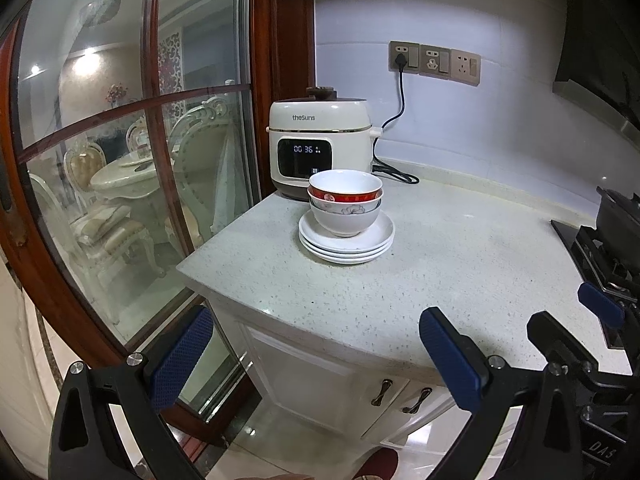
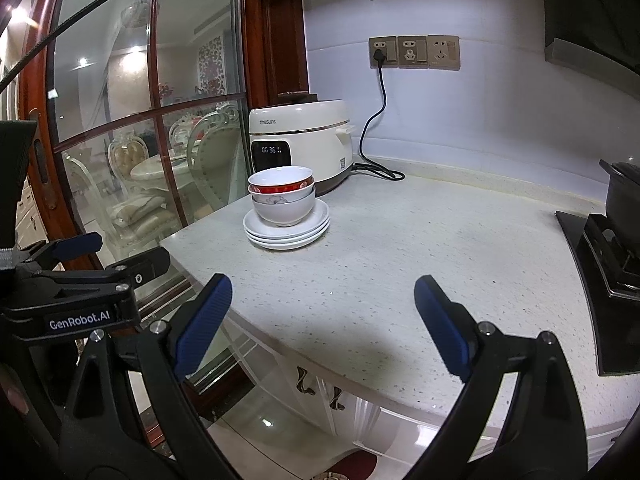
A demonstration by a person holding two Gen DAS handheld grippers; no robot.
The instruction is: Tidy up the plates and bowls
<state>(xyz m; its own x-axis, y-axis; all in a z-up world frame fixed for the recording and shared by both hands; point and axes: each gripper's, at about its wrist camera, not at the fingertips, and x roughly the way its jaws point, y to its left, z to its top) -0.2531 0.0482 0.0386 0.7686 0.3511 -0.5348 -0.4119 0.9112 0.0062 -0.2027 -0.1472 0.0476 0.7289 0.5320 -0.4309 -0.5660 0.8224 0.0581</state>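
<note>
Three nested bowls (image 1: 345,204) on stacked white plates (image 1: 346,245), speckled countertop (image 1: 440,272), just in front of the rice cooker (image 1: 320,146).
Both claws spread wide, holding nothing: left gripper (image 1: 316,354), right gripper (image 2: 322,320), both back at the counter's near edge, well apart from the stack. Top bowl has a red band. Cooker cord runs to wall outlets (image 2: 414,52); glass door (image 1: 132,152) at left shows a dining room. Right view alone shows the pot (image 2: 624,196) on the stove clearly; left view catches the right gripper's fingertip (image 1: 600,304).
</note>
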